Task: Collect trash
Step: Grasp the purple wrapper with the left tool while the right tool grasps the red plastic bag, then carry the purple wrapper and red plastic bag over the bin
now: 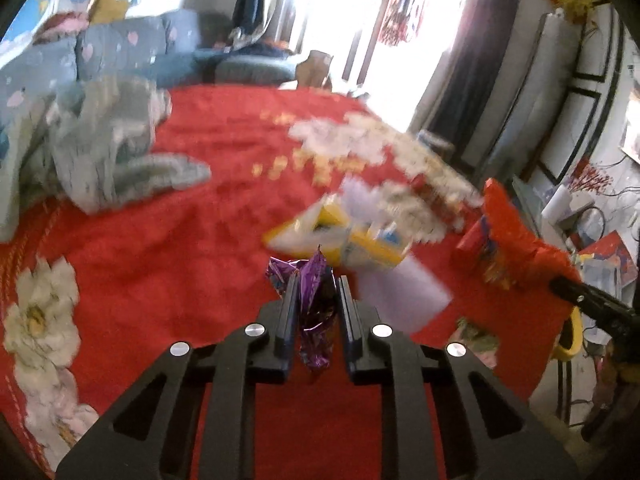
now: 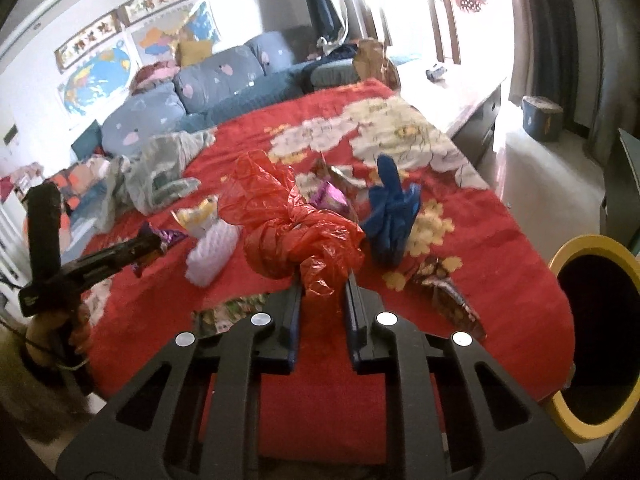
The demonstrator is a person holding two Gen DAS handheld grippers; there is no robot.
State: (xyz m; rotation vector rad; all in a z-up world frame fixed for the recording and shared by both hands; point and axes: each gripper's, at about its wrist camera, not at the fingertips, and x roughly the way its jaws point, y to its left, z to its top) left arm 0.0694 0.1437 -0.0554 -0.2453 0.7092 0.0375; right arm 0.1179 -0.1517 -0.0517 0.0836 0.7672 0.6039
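Note:
In the left wrist view my left gripper [image 1: 318, 280] is shut on a crumpled purple foil wrapper [image 1: 316, 320], held just above the red flowered blanket [image 1: 180, 240]. The right wrist view shows that same gripper [image 2: 148, 246] at the left with the wrapper [image 2: 168, 236] in its tips. My right gripper [image 2: 323, 280] is shut on a knotted red plastic bag [image 2: 288, 232], which bulges up in front of its fingers. From the left wrist view the bag [image 1: 516, 232] hangs at the right edge of the blanket.
More litter lies on the blanket [image 2: 500, 240]: a white foam net [image 2: 212, 252], a yellow carton [image 1: 340, 236], a blue glove [image 2: 392, 212], a purple packet [image 2: 332, 198] and a brown foil wrapper [image 2: 444, 296]. A yellow-rimmed bin [image 2: 588, 248] stands at the right. Grey clothing [image 2: 160, 168] lies far left.

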